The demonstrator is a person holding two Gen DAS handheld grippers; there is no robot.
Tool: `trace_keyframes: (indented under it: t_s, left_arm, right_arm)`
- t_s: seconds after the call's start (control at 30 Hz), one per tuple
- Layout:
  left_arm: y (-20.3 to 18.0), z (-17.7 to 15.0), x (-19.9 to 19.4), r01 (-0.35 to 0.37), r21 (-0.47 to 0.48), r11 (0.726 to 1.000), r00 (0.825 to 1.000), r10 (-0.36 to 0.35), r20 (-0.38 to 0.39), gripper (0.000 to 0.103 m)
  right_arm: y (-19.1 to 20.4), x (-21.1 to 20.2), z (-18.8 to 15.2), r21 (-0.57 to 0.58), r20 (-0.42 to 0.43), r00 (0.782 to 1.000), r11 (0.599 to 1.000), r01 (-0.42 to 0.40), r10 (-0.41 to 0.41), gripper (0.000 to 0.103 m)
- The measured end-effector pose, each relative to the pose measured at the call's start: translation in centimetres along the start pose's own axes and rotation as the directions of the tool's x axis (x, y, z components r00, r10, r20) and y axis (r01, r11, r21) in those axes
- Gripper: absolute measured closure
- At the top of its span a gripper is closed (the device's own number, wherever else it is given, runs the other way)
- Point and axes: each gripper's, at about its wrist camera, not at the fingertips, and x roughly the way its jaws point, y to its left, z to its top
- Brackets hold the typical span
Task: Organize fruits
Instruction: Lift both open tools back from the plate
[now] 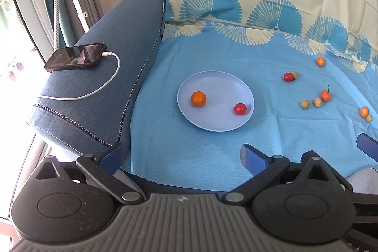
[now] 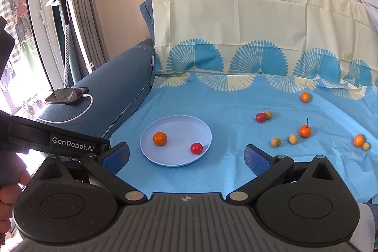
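Note:
A pale blue plate (image 1: 212, 122) (image 2: 174, 161) lies on the blue cloth and holds an orange fruit (image 1: 198, 99) (image 2: 160, 138) and a red tomato (image 1: 240, 108) (image 2: 196, 148). To its right on the cloth lie a red tomato (image 1: 288, 77) (image 2: 260, 117), several small orange fruits, one with a stem (image 1: 325, 95) (image 2: 305, 130), and several small tan fruits (image 1: 305, 104) (image 2: 275, 142). My left gripper (image 1: 183, 155) is open and empty, well short of the plate. My right gripper (image 2: 186, 154) is open and empty, near the plate's front edge.
A blue sofa armrest (image 1: 106, 77) (image 2: 113, 86) on the left carries a phone (image 1: 75, 56) (image 2: 67, 95) with a white charging cable. A cream and blue cloth covers the backrest (image 2: 236, 23). A garment steamer stand (image 2: 63, 15) is by the window.

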Motion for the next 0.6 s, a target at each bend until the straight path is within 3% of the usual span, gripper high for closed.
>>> trace_keyframes:
  t_s: [0.6]
  left_arm:
    - [-0.8, 0.4, 2.1, -0.016, 0.033, 0.999, 0.999, 0.018, -0.046, 0.0]
  right_arm:
    - [-1.4, 1.9, -0.3, 0.055, -0.051, 0.999, 0.998, -0.007, 0.01, 0.001]
